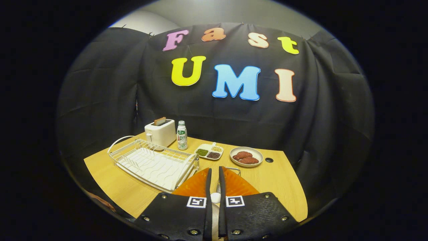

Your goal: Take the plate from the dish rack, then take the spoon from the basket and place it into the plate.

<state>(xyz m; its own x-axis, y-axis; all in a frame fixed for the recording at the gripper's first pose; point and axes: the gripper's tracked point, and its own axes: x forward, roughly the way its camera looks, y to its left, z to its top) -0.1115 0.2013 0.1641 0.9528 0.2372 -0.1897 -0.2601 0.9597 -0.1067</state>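
Observation:
My gripper [215, 171] hangs over the near part of the wooden table [277, 180], its two black fingers [208, 187] almost together. A slim white spoon [215, 197] fills the narrow gap between them, held by both. Right under and ahead of the fingers lies the orange ribbed plate [195, 186], showing on both sides of them. The white wire dish rack [153, 163] stands to the left of the plate with no dishes in it. A bit of the wire basket [233, 168] peeks out just beyond the plate's far edge, mostly hidden.
Beyond the rack stand a white toaster [161, 133] with a slice of toast and a small white bottle [182, 135]. A divided dish of beans [209, 152] and a bowl of red-brown food [246, 156] sit further back. A dark hole [269, 160] marks the tabletop.

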